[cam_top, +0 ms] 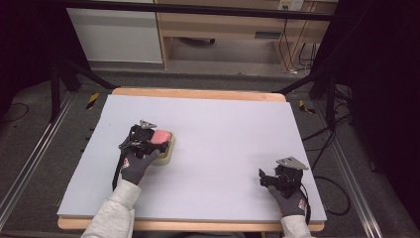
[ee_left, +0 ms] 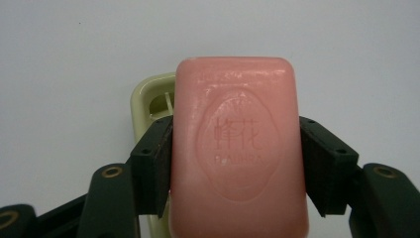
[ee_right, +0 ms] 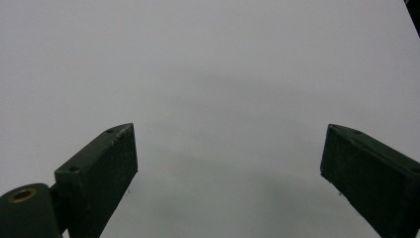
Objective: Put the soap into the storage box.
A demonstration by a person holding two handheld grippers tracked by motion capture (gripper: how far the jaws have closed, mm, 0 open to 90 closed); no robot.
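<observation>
White table holds a pale dish, and right over the dish the left gripper pinches the pink soap by its sides, so the slick soap may slip out, while the right gripper, far from the dish, is spread wide.

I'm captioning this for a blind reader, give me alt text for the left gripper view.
A pink bar of soap stamped with characters is clamped between the left gripper's two black fingers. A pale yellow-green soap dish shows behind it, on a plain white table.
</observation>
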